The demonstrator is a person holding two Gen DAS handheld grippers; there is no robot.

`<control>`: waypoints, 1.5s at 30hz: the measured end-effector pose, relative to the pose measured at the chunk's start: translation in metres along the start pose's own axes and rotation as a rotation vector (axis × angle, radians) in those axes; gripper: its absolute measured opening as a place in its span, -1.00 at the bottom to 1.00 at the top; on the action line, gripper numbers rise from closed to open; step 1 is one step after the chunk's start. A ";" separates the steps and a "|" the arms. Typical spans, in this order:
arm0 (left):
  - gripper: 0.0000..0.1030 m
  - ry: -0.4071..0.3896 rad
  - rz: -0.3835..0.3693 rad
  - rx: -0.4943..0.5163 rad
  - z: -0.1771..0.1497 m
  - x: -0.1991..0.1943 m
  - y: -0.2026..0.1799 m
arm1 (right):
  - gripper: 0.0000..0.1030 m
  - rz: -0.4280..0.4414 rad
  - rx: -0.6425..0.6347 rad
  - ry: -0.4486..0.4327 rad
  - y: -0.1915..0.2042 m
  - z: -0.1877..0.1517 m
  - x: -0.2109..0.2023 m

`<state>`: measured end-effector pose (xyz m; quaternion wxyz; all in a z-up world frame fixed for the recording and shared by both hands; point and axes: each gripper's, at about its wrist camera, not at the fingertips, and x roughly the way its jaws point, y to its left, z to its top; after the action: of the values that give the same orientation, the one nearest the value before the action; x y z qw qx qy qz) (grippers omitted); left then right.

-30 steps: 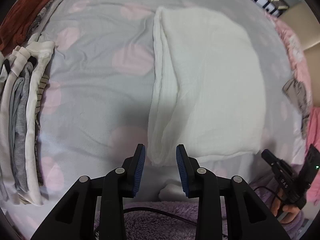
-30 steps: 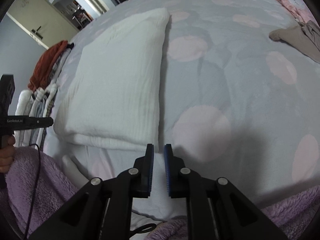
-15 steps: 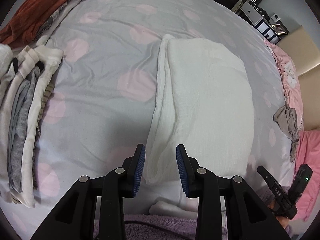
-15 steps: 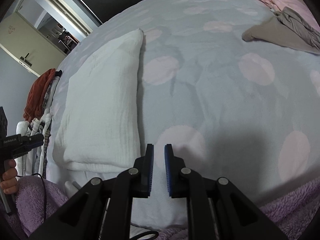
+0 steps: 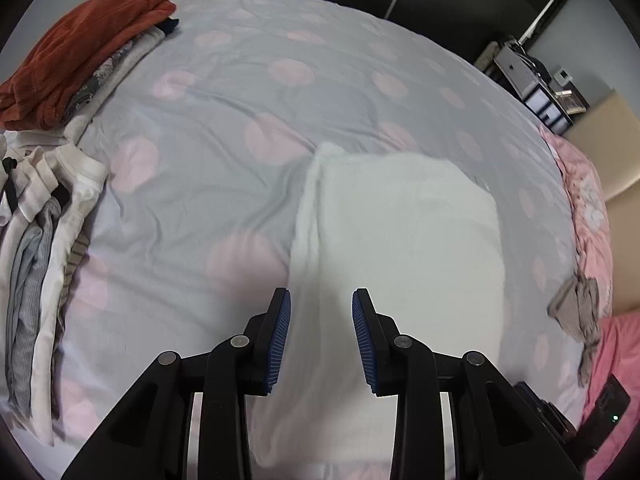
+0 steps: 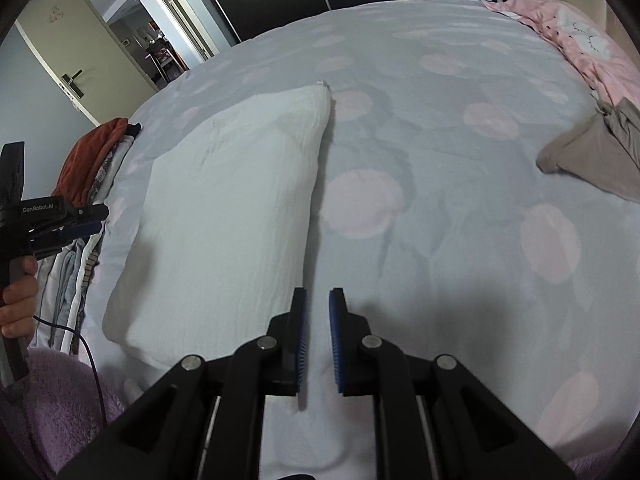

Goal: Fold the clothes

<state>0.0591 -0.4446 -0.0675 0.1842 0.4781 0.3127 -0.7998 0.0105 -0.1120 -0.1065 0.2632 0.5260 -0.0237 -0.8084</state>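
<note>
A white garment [image 5: 400,240], folded into a thick rectangle, lies flat on the grey bedspread with pink dots [image 5: 240,92]. My left gripper [image 5: 321,294] hovers over its near left edge, open, with nothing between the blue pads. In the right wrist view the same white garment [image 6: 228,220] lies to the left of my right gripper [image 6: 318,294]. That gripper hangs over bare bedspread just off the garment's right edge, its jaws only a narrow gap apart and empty. At that view's left edge a hand [image 6: 16,300] holds my left gripper [image 6: 102,218].
A row of folded clothes [image 5: 40,240] with a rust-red piece [image 5: 80,48] lines the bed's left side. A loose taupe garment [image 6: 592,156] lies at the right beside a pink quilt [image 6: 560,36]. A purple fleece sleeve [image 6: 48,400] is near the front edge.
Both grippers drew back and tilted up, so the white garment looks smaller and more of the room shows. My left gripper shifted over the garment's left edge. Neither jaw gap changed.
</note>
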 end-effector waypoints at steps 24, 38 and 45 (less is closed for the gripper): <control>-0.34 -0.051 0.011 0.075 0.047 0.065 0.003 | -0.32 0.180 0.095 0.037 -0.027 0.082 0.081; -0.13 0.013 -0.076 0.170 0.044 0.086 -0.005 | -0.20 0.248 0.208 0.028 -0.046 0.092 0.101; -0.03 0.111 -0.074 0.170 0.039 0.110 -0.006 | -0.15 0.253 0.203 0.019 -0.044 0.092 0.106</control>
<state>-0.0221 -0.4663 -0.1488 0.0957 0.5235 0.2710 -0.8021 -0.1188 -0.1442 -0.1684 0.3086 0.5504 -0.1685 -0.7573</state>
